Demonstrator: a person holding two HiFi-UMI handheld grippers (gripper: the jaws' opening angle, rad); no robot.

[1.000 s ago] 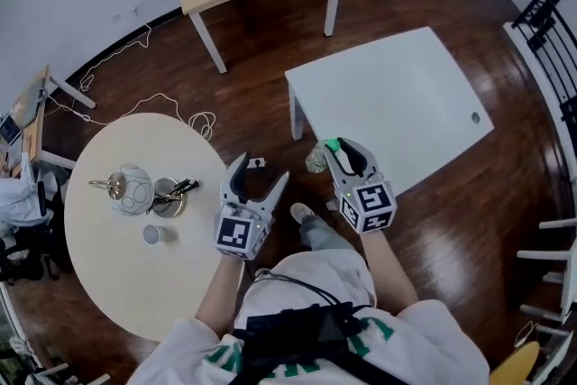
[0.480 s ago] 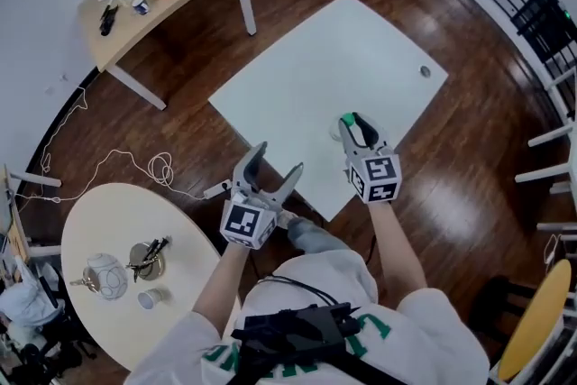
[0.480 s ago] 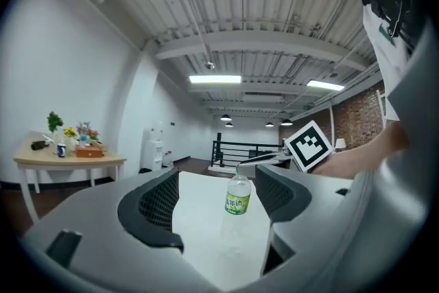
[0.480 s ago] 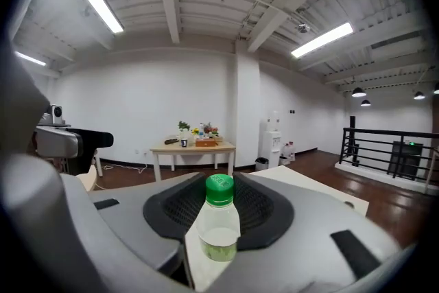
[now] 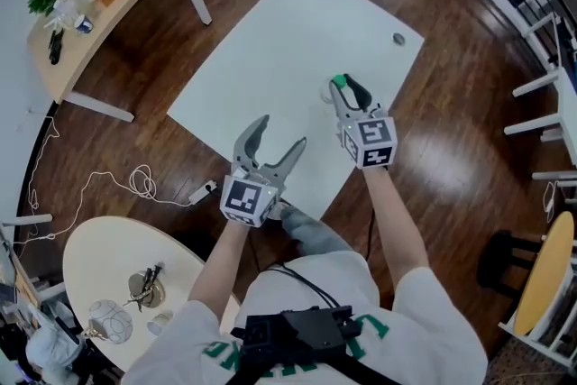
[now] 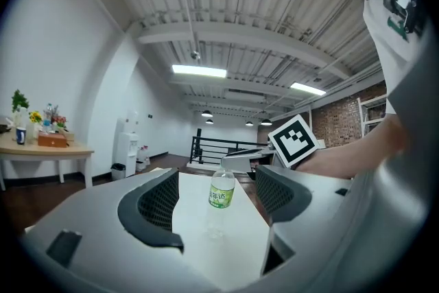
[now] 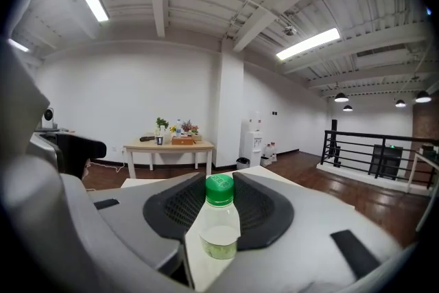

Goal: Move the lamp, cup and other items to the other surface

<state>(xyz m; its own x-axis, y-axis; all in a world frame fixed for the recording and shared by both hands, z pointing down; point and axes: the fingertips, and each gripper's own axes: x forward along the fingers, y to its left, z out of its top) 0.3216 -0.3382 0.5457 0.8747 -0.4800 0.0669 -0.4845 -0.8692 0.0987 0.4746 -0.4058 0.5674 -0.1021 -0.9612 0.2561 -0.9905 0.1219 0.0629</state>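
Both grippers have swung away from the round table (image 5: pixel 99 252) and now sit over the white table (image 5: pixel 288 32). Right gripper (image 5: pixel 343 87): jaws partly closed, clamping a green-capped bottle (image 7: pixel 219 219) on its upper body, just below the cap. The bottle hangs over the near part of the white table; base contact cannot be confirmed. Left gripper (image 5: pixel 279 132): jaws wide apart, nothing between them. The cup (image 5: pixel 160 321) remains on the round table. Hazard: a high grip lets the bottle swing or slip; release while tilted or above the surface would likely topple it.
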